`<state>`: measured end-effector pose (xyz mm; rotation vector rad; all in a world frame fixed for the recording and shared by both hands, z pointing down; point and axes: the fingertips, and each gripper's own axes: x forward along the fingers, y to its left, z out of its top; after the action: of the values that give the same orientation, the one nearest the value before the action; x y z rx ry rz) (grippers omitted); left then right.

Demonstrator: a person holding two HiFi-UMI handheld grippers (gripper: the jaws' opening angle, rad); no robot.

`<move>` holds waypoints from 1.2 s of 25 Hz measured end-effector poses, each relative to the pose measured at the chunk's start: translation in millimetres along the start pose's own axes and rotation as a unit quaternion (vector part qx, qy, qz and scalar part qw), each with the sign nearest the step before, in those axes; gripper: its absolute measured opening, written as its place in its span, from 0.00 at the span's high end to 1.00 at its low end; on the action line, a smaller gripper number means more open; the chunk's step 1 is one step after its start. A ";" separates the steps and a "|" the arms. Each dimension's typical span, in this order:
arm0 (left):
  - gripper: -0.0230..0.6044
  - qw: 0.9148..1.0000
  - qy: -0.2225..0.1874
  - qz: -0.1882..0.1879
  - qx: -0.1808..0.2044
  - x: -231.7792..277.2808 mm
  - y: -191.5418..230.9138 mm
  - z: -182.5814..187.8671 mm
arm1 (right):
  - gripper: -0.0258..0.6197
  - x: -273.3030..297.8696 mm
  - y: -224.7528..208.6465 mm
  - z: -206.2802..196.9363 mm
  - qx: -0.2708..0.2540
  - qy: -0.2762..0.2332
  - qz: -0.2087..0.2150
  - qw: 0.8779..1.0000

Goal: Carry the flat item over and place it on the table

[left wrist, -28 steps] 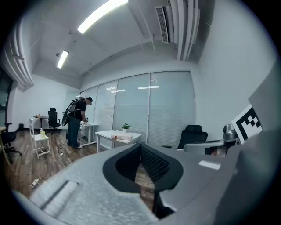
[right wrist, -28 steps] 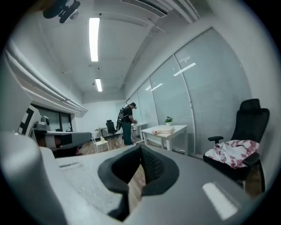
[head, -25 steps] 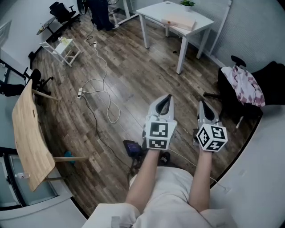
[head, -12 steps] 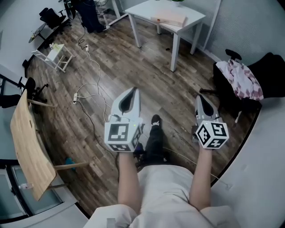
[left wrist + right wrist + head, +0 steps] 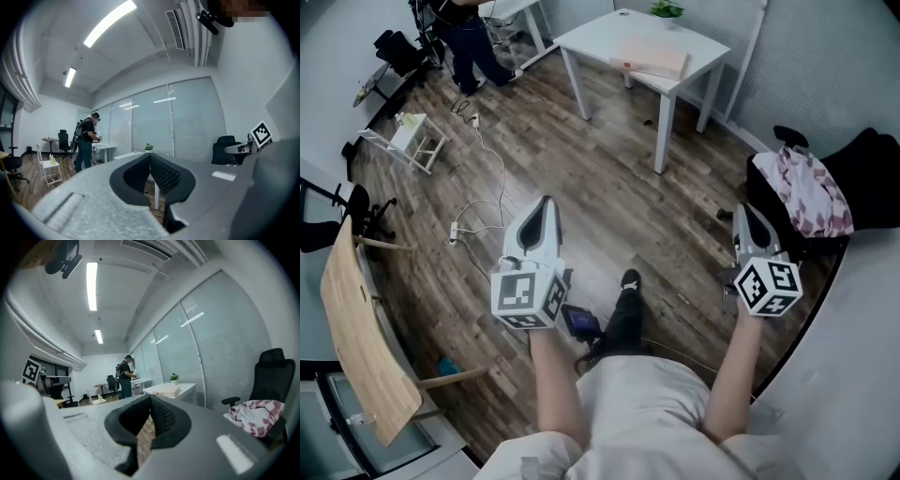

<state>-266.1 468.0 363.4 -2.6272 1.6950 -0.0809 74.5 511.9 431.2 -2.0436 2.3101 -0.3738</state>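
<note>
Above the floor (image 5: 609, 178), left claw (image 5: 546, 201) and right claw (image 5: 742, 209) are closed, empty; open both before reaching the flat item (image 5: 652, 61) on the white table (image 5: 592, 37).

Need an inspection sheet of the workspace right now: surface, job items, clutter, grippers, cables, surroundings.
Surface: white table stands ahead on a wood-plank floor.
Job's things: flat pale item lies on the table; neither gripper holds it.
Clutter: potted plant at the table's far edge; small dark device on the floor by the person's shoe.
Grippers: left gripper and right gripper both shut, nothing between the jaws, over the floor short of the table.
Cables: white cable loose across the floor, ending at a power strip.
Surroundings: standing person far left; white rack; wooden board left; checked cloth on a black chair right.
</note>
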 end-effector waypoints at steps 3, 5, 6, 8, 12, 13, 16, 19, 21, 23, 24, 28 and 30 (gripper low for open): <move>0.95 1.000 -0.003 -0.007 -0.004 43.7 9.9 6.8 | 0.96 39.9 -5.8 14.0 0.000 -0.001 0.002 1.000; 0.95 1.000 -0.003 -0.014 -0.004 74.0 14.6 10.6 | 0.96 66.0 -10.0 23.5 0.002 -0.005 0.000 1.000; 0.95 1.000 -0.002 -0.018 -0.004 88.5 17.2 11.0 | 0.96 78.5 -11.9 26.7 0.004 -0.007 -0.002 1.000; 0.95 1.000 0.002 -0.027 -0.009 115.8 24.2 10.4 | 0.96 102.4 -13.4 30.5 0.009 -0.007 -0.006 1.000; 0.95 0.999 0.003 -0.040 -0.026 168.8 38.8 8.3 | 0.96 147.4 -16.2 33.2 0.004 0.006 -0.011 1.000; 0.95 0.999 0.003 -0.041 -0.031 181.8 41.6 6.7 | 0.96 157.9 -18.1 32.9 0.000 0.012 -0.012 1.000; 0.95 0.998 0.009 -0.052 -0.039 216.4 43.4 -1.3 | 0.96 185.0 -28.8 33.6 0.004 0.018 -0.024 1.000; 0.95 0.997 0.015 -0.066 -0.035 243.8 42.8 -6.7 | 0.96 207.7 -37.5 32.1 0.012 0.020 -0.037 0.999; 0.95 0.997 0.016 -0.071 -0.038 259.4 43.6 -8.2 | 0.96 221.6 -40.6 29.0 0.013 0.026 -0.041 0.999; 0.95 0.996 0.017 -0.079 -0.045 274.9 43.5 -11.3 | 0.96 236.2 -43.8 26.0 0.013 0.034 -0.044 0.998; 0.95 0.995 0.019 -0.084 -0.047 282.3 43.3 -13.7 | 0.96 243.6 -44.5 24.8 0.013 0.037 -0.046 0.998; 0.95 0.994 0.026 -0.095 -0.054 308.5 43.6 -22.3 | 0.96 270.5 -42.8 20.2 0.007 0.047 -0.043 0.998; 0.95 0.993 0.029 -0.098 -0.055 318.5 41.9 -25.8 | 0.96 280.1 -44.0 15.6 0.003 0.055 -0.044 0.998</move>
<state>-174.6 161.1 398.9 -2.8924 1.4926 -0.0674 82.6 229.8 462.0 -2.1799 2.2818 -0.5087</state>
